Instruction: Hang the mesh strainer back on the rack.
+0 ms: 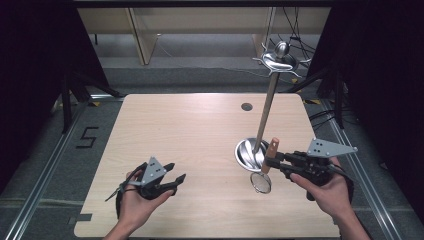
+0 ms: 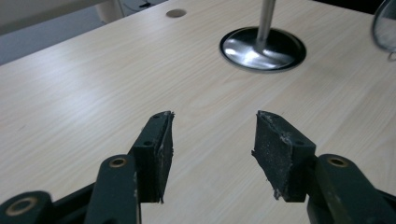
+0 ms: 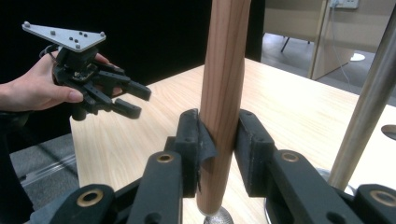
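Nearest the person, the right hand-held gripper [image 1: 272, 161] has its jaws closed on the wooden handle [image 3: 224, 93] of a small mesh strainer [image 1: 261, 182]. In the right gripper view the handle stands nearly upright between the two pads, which pinch it about midway along. From above, the strainer's round mesh bowl hangs below the grip, close over the worktop [image 1: 190, 140], and the handle's free end points up and slightly away from the person.

The left hand-held gripper [image 1: 172, 176] sits well apart on the near left of the worktop, jaws spread wide with nothing between them, aimed loosely toward the stand.

Just beyond the strainer is the stand's shiny round base [image 1: 248, 152], almost touching the mesh bowl in the high view. Its metal pole [image 1: 266, 112] rises from there and leans away toward the far right, ending in a ring of hooks [image 1: 280, 62] under a ball cap.

So the relation that matters: the hooks lie up and forward of the right hand-held gripper, along the pole, and the handle's long axis already runs roughly parallel to that pole. The right hand is clearly the nearer one; hanging the strainer would likely call for a lift along the pole.
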Available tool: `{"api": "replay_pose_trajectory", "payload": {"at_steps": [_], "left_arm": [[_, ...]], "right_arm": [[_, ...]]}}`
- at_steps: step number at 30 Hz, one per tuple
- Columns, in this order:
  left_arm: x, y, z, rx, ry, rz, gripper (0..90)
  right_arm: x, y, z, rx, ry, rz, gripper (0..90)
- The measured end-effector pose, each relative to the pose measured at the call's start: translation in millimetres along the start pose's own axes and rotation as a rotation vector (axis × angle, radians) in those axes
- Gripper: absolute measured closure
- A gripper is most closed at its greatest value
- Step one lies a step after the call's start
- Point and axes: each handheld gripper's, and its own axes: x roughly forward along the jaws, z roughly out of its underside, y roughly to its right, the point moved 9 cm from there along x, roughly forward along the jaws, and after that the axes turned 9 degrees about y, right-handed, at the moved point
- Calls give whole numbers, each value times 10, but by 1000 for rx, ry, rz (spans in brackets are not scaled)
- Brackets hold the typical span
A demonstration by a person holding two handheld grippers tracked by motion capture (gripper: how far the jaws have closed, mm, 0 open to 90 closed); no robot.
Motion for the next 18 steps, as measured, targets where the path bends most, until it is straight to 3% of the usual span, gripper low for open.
{"api": "replay_pose_trajectory", "payload": {"at_steps": [1, 3, 5, 8, 9, 11, 12, 14, 15, 18], "left_arm": [[-33, -22, 36, -14, -6, -9, 464], [-59, -23, 73, -36, -9, -7, 466], [-53, 9, 79, -41, -14, -3, 465], [-19, 49, 66, 1, -17, 19, 462], [-11, 53, 67, 9, -20, 18, 462], [5, 65, 78, 0, -21, 26, 460], [10, 57, 87, 11, -27, 27, 460], [23, 80, 100, -2, -32, 33, 459], [26, 76, 106, 11, -37, 32, 458], [44, 100, 103, -2, -35, 36, 457]], "right_arm": [[-6, -32, -7, 35, -11, -9, 733], [-1, -8, -50, 3, -15, -16, 733], [-13, -15, -93, 13, -40, -33, 733], [2, -11, -185, 16, -33, -50, 733], [16, 14, -216, -14, -26, -49, 733], [36, 14, -256, -18, -21, -45, 733], [36, -12, -261, 11, -30, -55, 733], [36, 7, -294, -5, -41, -82, 733], [42, 10, -316, -3, -34, -86, 733], [51, 42, -378, 0, -29, -66, 733]]}}
